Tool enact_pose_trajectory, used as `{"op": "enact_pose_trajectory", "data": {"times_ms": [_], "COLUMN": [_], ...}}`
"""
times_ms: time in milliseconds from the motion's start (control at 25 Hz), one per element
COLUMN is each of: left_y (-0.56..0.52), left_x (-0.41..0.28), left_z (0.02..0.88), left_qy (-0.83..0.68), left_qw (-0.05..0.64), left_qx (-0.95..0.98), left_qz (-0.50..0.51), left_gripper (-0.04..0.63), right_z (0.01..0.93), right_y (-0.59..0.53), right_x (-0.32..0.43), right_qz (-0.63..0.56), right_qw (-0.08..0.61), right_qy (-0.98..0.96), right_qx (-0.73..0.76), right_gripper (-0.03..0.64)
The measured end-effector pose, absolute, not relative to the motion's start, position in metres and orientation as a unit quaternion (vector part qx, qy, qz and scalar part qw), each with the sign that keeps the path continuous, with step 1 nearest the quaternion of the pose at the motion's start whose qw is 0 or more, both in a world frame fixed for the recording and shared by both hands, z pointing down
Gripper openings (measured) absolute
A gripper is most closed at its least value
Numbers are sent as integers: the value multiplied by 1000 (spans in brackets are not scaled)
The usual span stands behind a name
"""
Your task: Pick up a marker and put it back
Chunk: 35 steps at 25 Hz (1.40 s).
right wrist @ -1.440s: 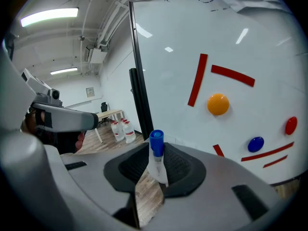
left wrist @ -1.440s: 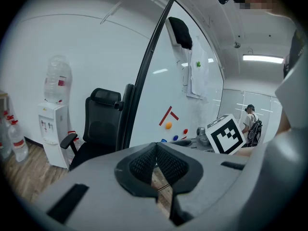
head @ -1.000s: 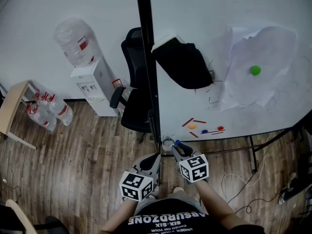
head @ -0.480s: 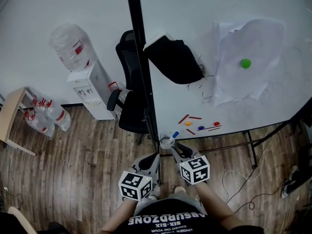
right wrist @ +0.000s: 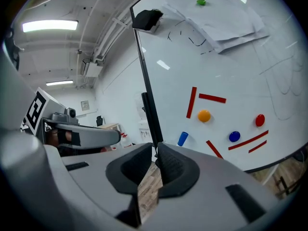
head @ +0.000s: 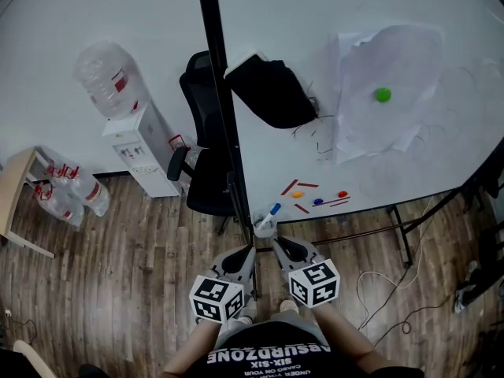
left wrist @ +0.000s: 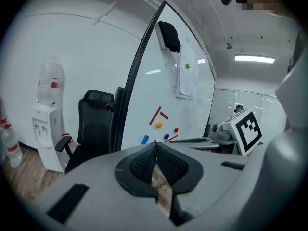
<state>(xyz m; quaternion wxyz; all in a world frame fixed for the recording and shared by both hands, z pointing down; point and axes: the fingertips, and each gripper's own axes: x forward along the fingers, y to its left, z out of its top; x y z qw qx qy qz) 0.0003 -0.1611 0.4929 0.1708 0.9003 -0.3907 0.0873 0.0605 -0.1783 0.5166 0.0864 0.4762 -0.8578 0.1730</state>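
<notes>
1. One whiteboard [head: 394, 164] filled the view from 12 to 3 o'clock.
2. My left claw [head: 247, 252] was clenched on nothing.
3. My right claw [head: 279, 244], jaws just closing, showed a thin gap and gripped nothing.
4. Smallest, the marker [head: 270, 214], blue-capped, leaned at that claw's 11 o'clock, just apart.

Bright even indoor light; ceiling strip lamp [left wrist: 254, 58] glaring; strong fisheye bend, dark corners.

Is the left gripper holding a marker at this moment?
No. In the left gripper view, the left gripper has its jaws closed together, with nothing between them.
</notes>
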Motion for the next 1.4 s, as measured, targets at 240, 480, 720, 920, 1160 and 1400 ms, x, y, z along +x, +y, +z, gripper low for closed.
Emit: {"op": "enact_pose_trajectory", "data": {"times_ms": [240, 480, 720, 920, 1160, 1400], "left_y": [-153, -144, -138, -135, -132, -128], "left_x": [5, 10, 10, 6, 5, 6], "left_z": [491, 491, 493, 494, 494, 494], "left_qy": [-391, -392, -393, -396, -396, -396], "left_qw": [164, 157, 159, 162, 163, 163], "left_qx": [902, 903, 902, 901, 901, 901], "left_qz": [81, 77, 77, 76, 74, 73], "left_gripper": [9, 8, 9, 8, 9, 9], "right_z": [505, 502, 501, 502, 502, 504], "right_y": [-163, -151, -145, -142, -141, -137], "right_x": [60, 59, 56, 49, 47, 46], "right_qz": [167, 162, 164, 165, 164, 165], "right_qw": [65, 66, 63, 68, 69, 75], "right_qy": [-855, -853, -854, -857, -859, -860], "right_qx": [486, 491, 490, 484, 480, 477], "right_gripper": [-1, -2, -2, -2, -2, -2]}}
